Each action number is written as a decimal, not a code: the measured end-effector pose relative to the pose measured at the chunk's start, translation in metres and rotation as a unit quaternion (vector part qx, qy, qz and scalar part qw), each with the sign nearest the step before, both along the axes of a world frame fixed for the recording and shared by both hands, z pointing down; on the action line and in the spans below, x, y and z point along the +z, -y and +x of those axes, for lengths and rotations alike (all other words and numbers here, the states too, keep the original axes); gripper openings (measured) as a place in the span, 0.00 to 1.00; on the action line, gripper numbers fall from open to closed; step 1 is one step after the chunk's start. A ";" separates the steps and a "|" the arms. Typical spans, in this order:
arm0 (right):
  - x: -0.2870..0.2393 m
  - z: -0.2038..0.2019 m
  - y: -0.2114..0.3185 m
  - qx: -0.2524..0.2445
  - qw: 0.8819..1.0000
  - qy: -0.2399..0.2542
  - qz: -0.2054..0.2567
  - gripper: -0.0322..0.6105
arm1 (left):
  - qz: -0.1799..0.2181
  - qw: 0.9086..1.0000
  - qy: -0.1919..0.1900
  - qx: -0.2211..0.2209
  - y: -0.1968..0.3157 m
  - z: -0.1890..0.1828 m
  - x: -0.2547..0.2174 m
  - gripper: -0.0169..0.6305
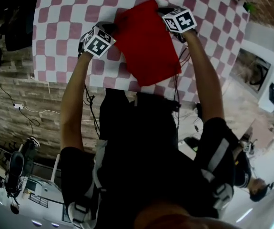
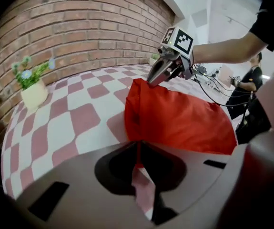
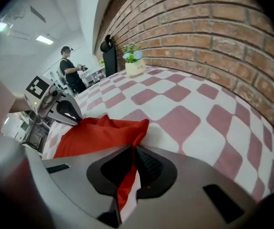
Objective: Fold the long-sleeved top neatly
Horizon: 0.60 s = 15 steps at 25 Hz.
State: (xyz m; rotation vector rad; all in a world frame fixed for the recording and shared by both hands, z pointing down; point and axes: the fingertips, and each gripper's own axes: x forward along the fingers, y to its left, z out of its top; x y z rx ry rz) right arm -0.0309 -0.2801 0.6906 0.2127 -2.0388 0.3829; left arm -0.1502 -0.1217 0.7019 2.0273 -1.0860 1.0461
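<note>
A red long-sleeved top (image 1: 146, 42) lies folded as a long strip on the pink-and-white checked tablecloth (image 1: 70, 13), running from the far middle to the near edge. My left gripper (image 1: 112, 28) is shut on its far left corner. My right gripper (image 1: 161, 12) is shut on the far right corner. In the left gripper view the red top (image 2: 175, 118) stretches from my jaws to the right gripper (image 2: 152, 81), which pinches the other corner. The right gripper view shows the red top (image 3: 98, 132) pinched between its jaws, with the left gripper (image 3: 78, 122) at the far end.
A small potted plant (image 2: 32, 87) in a cream pot stands on the cloth near a curved brick wall (image 2: 79, 37). Cables (image 1: 178, 87) hang at the table's near edge. A person (image 3: 70, 70) stands in the room beyond the table.
</note>
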 end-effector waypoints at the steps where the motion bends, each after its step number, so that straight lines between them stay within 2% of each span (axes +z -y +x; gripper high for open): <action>1: 0.000 0.012 0.007 0.018 1.000 0.000 0.003 0.09 | 0.002 1.000 0.008 0.021 0.011 0.004 0.000 0.08; 5: -0.004 0.055 0.026 0.090 0.996 0.017 -0.002 0.09 | 0.014 0.995 0.039 0.090 0.057 0.022 -0.001 0.08; 10: -0.003 0.114 0.039 0.165 0.986 0.019 0.000 0.09 | 0.036 0.983 0.070 0.168 0.106 0.058 -0.004 0.08; 15: -0.002 0.167 0.042 0.223 0.974 0.028 -0.011 0.09 | 0.047 0.971 0.082 0.219 0.144 0.098 -0.004 0.08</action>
